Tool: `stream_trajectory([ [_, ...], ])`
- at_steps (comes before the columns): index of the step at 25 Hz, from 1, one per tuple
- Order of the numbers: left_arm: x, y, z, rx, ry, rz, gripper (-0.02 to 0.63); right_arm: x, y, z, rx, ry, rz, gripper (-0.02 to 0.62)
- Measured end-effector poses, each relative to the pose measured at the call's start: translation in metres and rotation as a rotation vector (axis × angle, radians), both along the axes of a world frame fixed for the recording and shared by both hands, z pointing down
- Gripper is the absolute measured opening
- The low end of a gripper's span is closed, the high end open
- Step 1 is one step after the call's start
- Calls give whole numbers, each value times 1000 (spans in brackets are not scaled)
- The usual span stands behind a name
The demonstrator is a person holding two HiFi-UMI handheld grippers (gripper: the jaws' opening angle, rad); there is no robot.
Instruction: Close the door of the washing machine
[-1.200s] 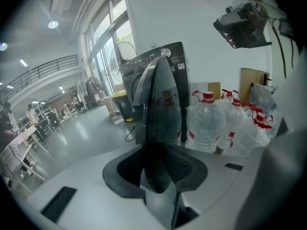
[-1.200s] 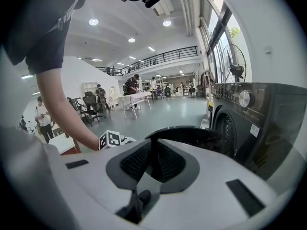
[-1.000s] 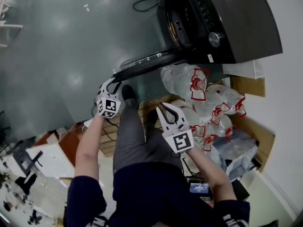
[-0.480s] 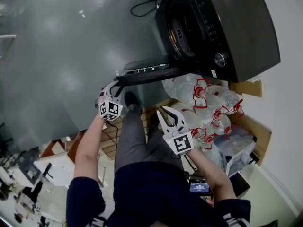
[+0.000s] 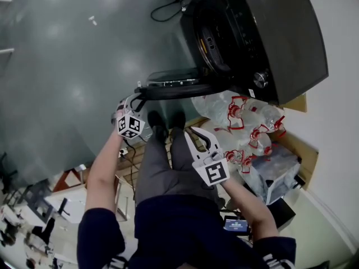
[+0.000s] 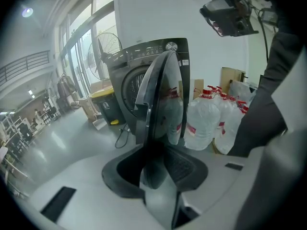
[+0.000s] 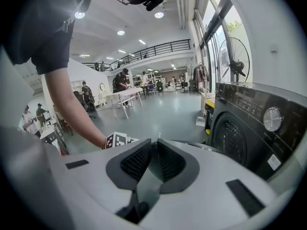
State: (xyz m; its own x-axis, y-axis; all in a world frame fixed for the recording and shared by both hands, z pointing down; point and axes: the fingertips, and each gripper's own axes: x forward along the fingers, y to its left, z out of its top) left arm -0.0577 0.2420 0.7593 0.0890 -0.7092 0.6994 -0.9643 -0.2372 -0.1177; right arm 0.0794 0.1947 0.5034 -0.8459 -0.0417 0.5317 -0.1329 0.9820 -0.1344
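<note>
The dark washing machine (image 5: 263, 32) stands at the upper right, and its round door (image 5: 174, 83) hangs wide open toward the left. My left gripper (image 5: 133, 98) is at the door's free edge. In the left gripper view that door (image 6: 163, 95) is seen edge-on and drops between the jaws of the left gripper (image 6: 156, 169), which stand apart around it. My right gripper (image 5: 203, 134) hovers lower, over the person's legs. In its own view the right gripper (image 7: 152, 150) has its pads together with nothing between them, and the machine front (image 7: 254, 123) is at the right.
Several large water bottles (image 5: 247, 122) with red handles are stacked right of the machine, beside cardboard (image 5: 291, 102). A black cable (image 5: 168, 7) lies on the grey floor behind the door. A yellow-lidded bin (image 6: 108, 104) stands past the machine. Wooden pallets (image 5: 132, 156) lie underfoot.
The person has stepped toward the machine, which now looks larger. My left gripper has closed in on the door's free edge, and the right gripper has moved forward with it.
</note>
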Motion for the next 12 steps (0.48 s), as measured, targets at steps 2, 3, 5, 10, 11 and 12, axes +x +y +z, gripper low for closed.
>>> stream_trajectory([
  [2, -6, -4, 0, -8, -1, 1, 140, -3, -4, -4, -3, -9, -5, 58],
  [3, -8, -6, 0, -13, -2, 0, 141, -4, -7, -4, 0, -9, -12, 58],
  [5, -13, -10, 1, -24, -3, 0, 143, -5, -15, -1, 1, -4, -23, 58],
  [10, -28, -27, 4, -52, -13, 12, 149, -17, -39, 8, -25, 4, -43, 58],
  [11, -31, -29, 4, -60, -16, 14, 150, -21, -42, 6, -25, -1, -62, 58],
  [12, -33, -30, 4, -68, -18, 19, 150, -24, -44, 4, -26, -5, -81, 58],
])
